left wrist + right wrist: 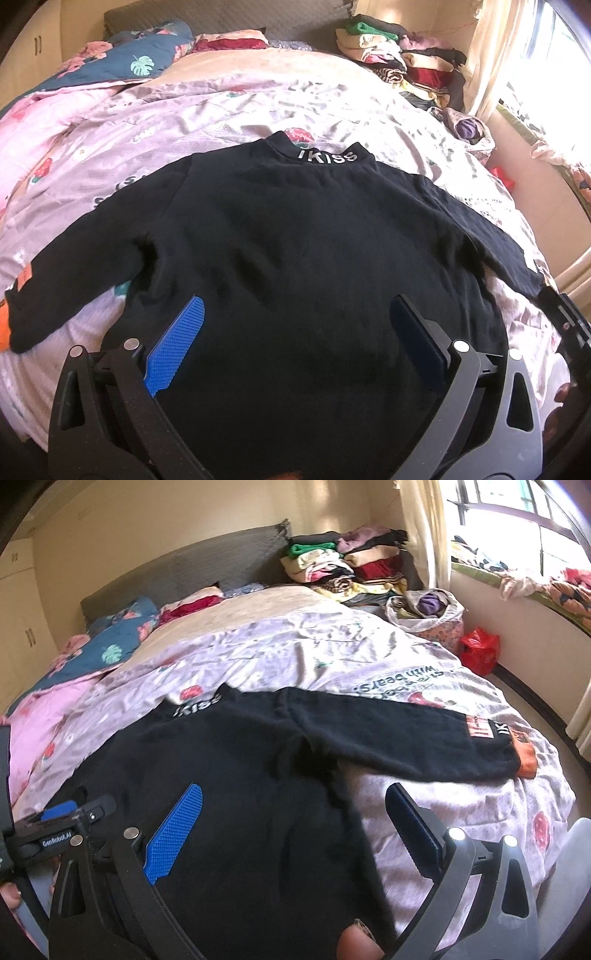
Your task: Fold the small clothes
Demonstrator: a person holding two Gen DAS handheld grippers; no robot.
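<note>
A black sweatshirt (295, 240) lies flat, sleeves spread, on the bed (129, 122) near its foot edge. The left tool (295, 325) hangs wide open over the hem, gripping nothing; the right tool (295, 812) gapes empty above the sweatshirt's right side.

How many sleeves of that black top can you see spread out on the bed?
2. On the black top, one sleeve stretches out to the left of the body, ending in an orange cuff; the other sleeve stretches out to the right, its orange cuff near the bed's edge. Neither is folded in.
</note>
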